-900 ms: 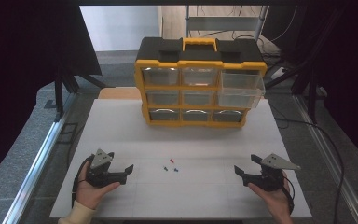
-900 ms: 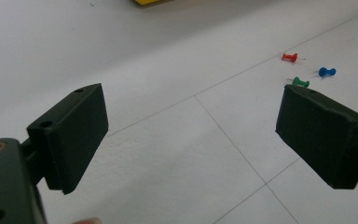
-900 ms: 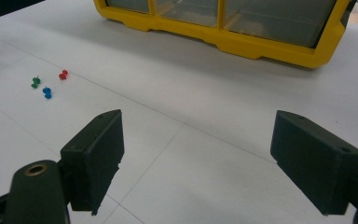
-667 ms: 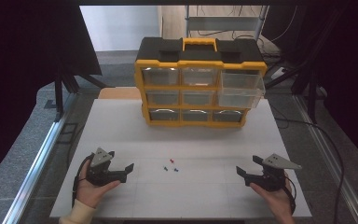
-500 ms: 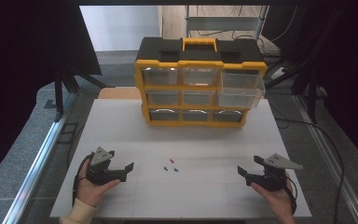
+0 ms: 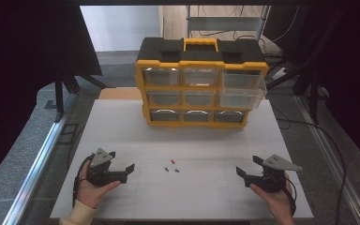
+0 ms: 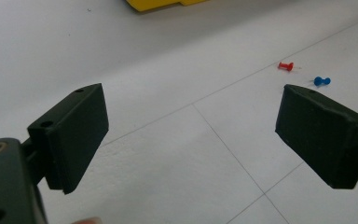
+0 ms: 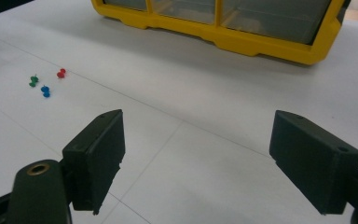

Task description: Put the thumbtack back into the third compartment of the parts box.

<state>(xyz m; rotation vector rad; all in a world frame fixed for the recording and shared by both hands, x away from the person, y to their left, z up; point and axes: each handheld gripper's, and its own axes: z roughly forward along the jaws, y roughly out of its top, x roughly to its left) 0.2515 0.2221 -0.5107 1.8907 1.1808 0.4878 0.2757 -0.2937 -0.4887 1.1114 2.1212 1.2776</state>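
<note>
Both the left gripper (image 6: 130, 168) and right gripper (image 6: 240, 171) are wide open and empty, so I'd come in low and straddle one pushpin (image 6: 172, 162) before squeezing.

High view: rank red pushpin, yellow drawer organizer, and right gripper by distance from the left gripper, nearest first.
From the left gripper:
1. Red pushpin: mid-table, just to its right, between the two grippers.
2. Right gripper: across the near edge of the table, on the right side.
3. Yellow drawer organizer: at the far end of the table, with its right-hand drawers pulled out.
</note>
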